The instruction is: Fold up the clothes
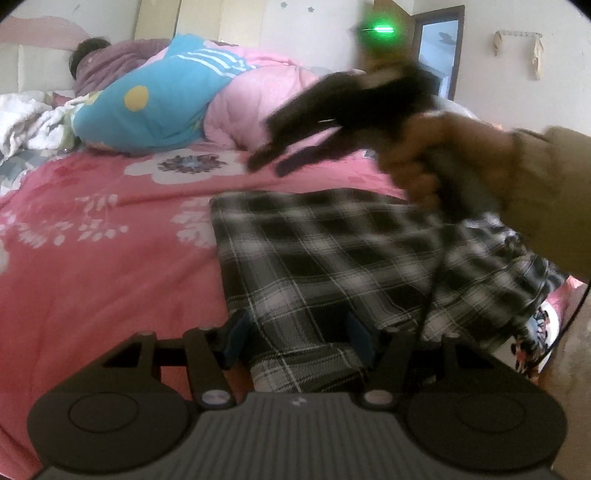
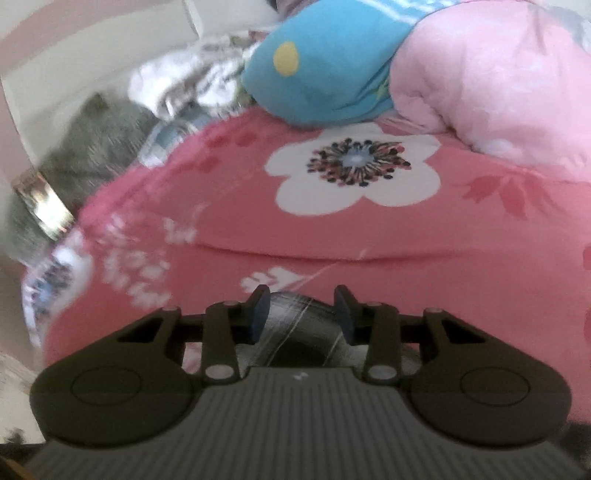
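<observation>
The black-and-white plaid cloth garment [image 1: 332, 258] lies on the pink floral bed [image 1: 110, 240]; left gripper [image 1: 299, 338] straddles its six-o'clock hem half-open, right gripper [image 2: 301, 314] pinches a plaid fold

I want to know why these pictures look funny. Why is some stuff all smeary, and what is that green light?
Left wrist view: the right gripper and the hand holding it are smeared by motion, while the plaid garment is fairly sharp; the green glow is a flaring light. Right wrist view: the left side smears, and the pink bedspread bulges from the fisheye lens.
</observation>
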Demonstrator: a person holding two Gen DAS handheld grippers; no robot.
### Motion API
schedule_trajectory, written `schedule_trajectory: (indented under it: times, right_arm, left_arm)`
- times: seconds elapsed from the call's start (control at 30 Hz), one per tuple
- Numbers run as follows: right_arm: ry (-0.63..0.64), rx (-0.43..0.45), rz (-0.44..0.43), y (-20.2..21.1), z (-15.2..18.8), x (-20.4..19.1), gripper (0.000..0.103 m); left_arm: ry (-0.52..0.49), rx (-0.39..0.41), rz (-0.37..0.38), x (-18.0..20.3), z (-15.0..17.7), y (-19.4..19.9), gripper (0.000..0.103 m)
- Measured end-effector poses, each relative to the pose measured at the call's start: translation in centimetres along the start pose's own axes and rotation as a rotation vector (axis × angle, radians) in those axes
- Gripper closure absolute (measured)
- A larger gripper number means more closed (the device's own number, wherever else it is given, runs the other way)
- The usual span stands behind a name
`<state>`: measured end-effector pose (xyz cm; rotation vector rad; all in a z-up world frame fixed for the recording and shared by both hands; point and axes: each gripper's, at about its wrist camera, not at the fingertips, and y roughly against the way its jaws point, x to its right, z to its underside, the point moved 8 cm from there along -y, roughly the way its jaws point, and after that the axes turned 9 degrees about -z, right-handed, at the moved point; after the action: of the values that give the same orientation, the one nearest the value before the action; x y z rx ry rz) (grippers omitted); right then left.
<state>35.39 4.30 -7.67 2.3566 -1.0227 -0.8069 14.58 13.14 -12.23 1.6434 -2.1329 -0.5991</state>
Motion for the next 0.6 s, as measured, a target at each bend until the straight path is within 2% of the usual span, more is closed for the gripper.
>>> schedule_trajectory:
  times: [0.1,0.17,0.37,0.5,0.6]
  right_arm:
    - [-0.048,-0.005,-0.018,3.1,1.3,0.8,0.065]
    - [-0.083,-0.034,0.019,4.1,2.6,2.4,0.065]
    - [-0.191,-0.028,0.097,2.2,3.6,7.9,0.067]
    - [-0.242,0.033,0.063,4.7,3.3,7.6,0.065]
    - [-0.203,0.079,0.051,8.9,3.6,6.9,0.064]
  left_arm:
    - [0.004,-0.001,0.005,-0.1,0.1,0.2,0.043]
    - [0.001,-0.001,0.006,-0.1,0.2,0.2,0.043]
    - [0.008,-0.003,-0.006,-0.2,0.1,0.2,0.043]
    - [0.020,-0.006,-0.019,-0.7,0.2,0.0,0.043]
    - [0.021,-0.008,-0.021,-0.8,0.1,-0.1,0.043]
